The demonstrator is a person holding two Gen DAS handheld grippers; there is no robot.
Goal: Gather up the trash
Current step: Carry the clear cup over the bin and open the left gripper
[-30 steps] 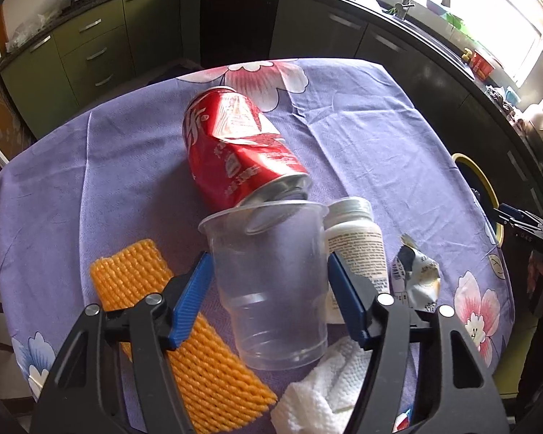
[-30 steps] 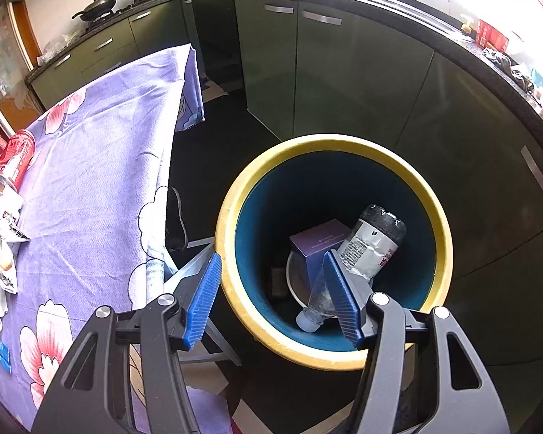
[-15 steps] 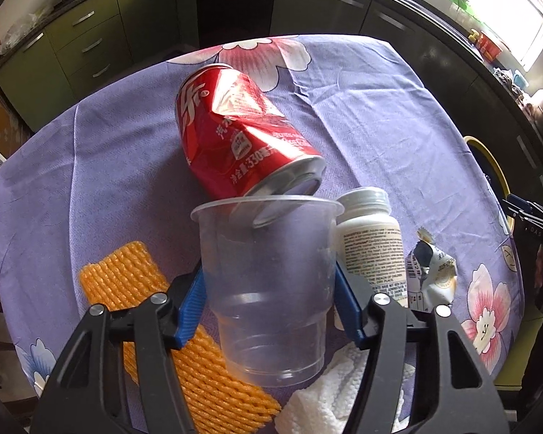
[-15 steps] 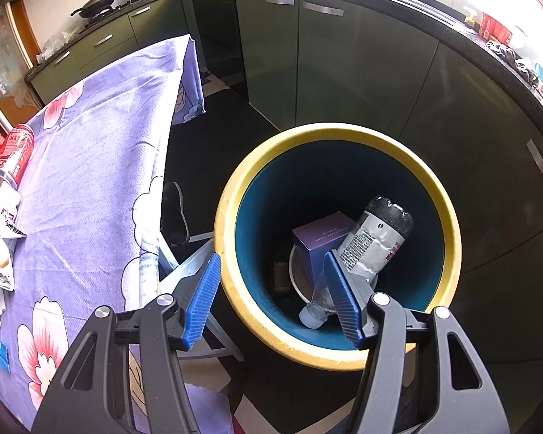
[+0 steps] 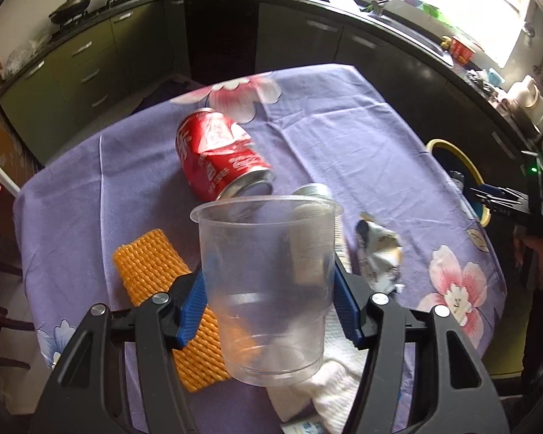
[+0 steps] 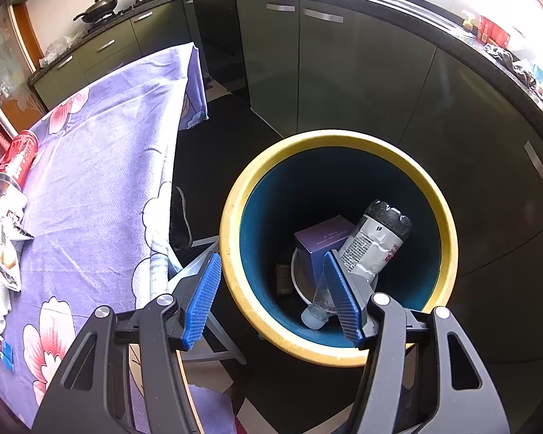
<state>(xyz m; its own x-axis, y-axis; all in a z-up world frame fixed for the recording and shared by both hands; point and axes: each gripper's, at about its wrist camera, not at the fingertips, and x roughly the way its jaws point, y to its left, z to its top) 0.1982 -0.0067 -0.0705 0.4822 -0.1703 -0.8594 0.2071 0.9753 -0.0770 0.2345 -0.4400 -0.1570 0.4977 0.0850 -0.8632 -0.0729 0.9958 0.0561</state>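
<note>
My left gripper [image 5: 269, 302] is shut on a clear plastic cup [image 5: 266, 264], held upright above the purple flowered tablecloth [image 5: 344, 133]. Behind the cup lie a dented red can [image 5: 217, 152] on its side and a white pill bottle [image 5: 313, 191], partly hidden by the cup. An orange foam net [image 5: 152, 264], a crumpled wrapper [image 5: 378, 253] and a white paper towel [image 5: 318, 390] lie around it. My right gripper [image 6: 271, 298] hangs open over the yellow-rimmed blue bin [image 6: 445, 224], which holds a plastic bottle [image 6: 376, 238], a purple box [image 6: 320, 238] and a white dish.
Dark green kitchen cabinets [image 6: 344, 65] stand behind the bin and table. In the left wrist view the bin [image 5: 449, 152] sits past the table's right edge, beside the other gripper held in a hand [image 5: 535, 249]. The can [image 6: 16, 161] and wrappers show at the right view's left edge.
The left gripper's jaws closed onto the clear cup and lifted it off the cloth; the table items now look farther below. The right gripper stayed over the bin.
</note>
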